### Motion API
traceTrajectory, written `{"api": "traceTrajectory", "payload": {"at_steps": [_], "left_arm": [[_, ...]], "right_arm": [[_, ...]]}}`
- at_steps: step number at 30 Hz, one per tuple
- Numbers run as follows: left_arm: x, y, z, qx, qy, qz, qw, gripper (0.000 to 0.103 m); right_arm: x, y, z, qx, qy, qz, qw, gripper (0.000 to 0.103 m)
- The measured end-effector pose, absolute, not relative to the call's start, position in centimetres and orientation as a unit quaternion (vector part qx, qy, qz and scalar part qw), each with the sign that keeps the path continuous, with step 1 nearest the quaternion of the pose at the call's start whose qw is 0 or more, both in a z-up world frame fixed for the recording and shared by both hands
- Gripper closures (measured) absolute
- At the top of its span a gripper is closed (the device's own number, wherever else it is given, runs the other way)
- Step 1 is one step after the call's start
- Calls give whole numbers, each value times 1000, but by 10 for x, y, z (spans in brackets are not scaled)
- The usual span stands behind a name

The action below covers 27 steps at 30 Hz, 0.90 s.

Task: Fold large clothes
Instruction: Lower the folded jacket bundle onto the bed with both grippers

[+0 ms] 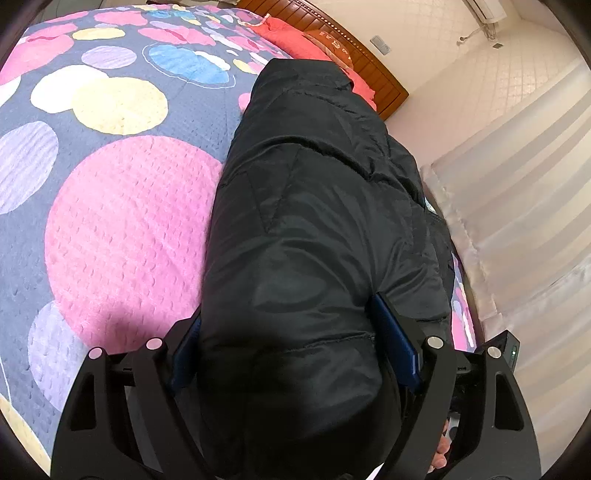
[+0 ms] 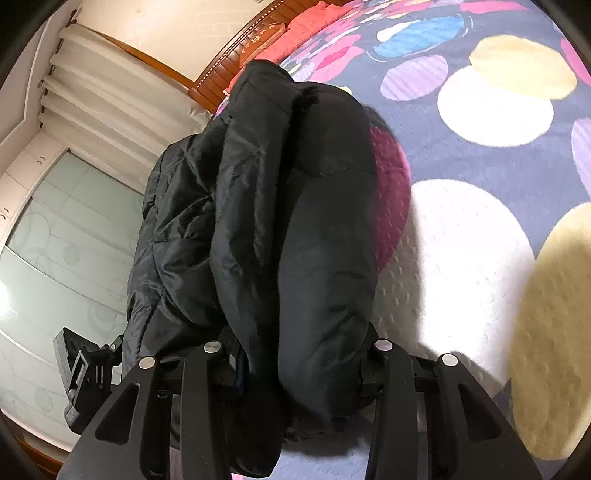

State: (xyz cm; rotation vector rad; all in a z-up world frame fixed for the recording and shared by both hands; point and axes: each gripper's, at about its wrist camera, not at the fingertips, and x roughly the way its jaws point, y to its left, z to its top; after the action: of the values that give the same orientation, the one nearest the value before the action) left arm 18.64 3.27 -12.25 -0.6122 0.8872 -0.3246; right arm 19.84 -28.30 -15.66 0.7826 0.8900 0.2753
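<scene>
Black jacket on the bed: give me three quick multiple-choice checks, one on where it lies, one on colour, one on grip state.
1. Where does the black puffy jacket lie?
A. On the floor by the curtain
B. On the bedspread with coloured circles
C. Draped over the wooden headboard

2. What colour is the pillow at the head of the bed?
A. Green
B. White
C. Coral red

3. What is between the fingers of the left gripper?
A. A thick bundle of jacket
B. Nothing
C. A corner of the bedspread

Answers:
1 B: the jacket lies lengthwise on the bedspread, toward the edge near the curtain.
2 C: the pillow by the headboard is coral red.
3 A: black padded fabric fills the gap of the left gripper, whose blue pads flank it.
</scene>
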Motion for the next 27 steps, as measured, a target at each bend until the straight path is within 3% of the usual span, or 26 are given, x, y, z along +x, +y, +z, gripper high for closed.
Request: {"api": "traceTrajectory", "payload": {"at_steps": [17,27], "left_arm": [[187,37,-125,-289,422,-155,845,20],[182,45,-125,-302,427,-160,837,12]], "right_arm": [[192,-285,-159,370,411,126,824,60],[182,-291,-154,374,405,118,826,45]]}}
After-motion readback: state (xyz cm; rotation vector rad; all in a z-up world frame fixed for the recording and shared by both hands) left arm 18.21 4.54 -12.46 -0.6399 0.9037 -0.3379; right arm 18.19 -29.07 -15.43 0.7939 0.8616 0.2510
